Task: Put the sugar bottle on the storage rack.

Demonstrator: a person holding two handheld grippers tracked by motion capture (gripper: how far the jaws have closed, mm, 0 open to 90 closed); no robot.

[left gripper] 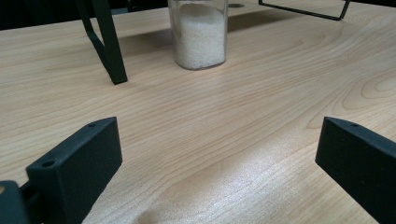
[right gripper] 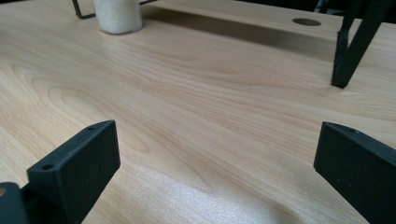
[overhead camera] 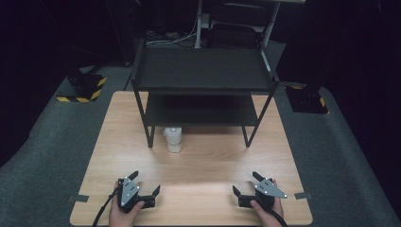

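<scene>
A clear jar of white grains [overhead camera: 173,139] stands on the wooden table [overhead camera: 203,165] under the front edge of a black two-tier shelf rack [overhead camera: 203,71]. In the left gripper view the jar [left gripper: 198,35] is ahead, beside a rack leg [left gripper: 109,46]. In the right gripper view the jar [right gripper: 117,16] sits at the far upper left. My left gripper [overhead camera: 144,182] rests near the table's front left, open and holding nothing. My right gripper [overhead camera: 246,182] rests near the front right, also open and holding nothing. Bare wood lies between each pair of jaws.
The rack's legs [right gripper: 348,51] stand on the table's far half. A round cable hole [right gripper: 307,21] is in the tabletop behind the rack. Grey carpet surrounds the table, with black-and-yellow striped blocks [overhead camera: 85,87] at both far sides.
</scene>
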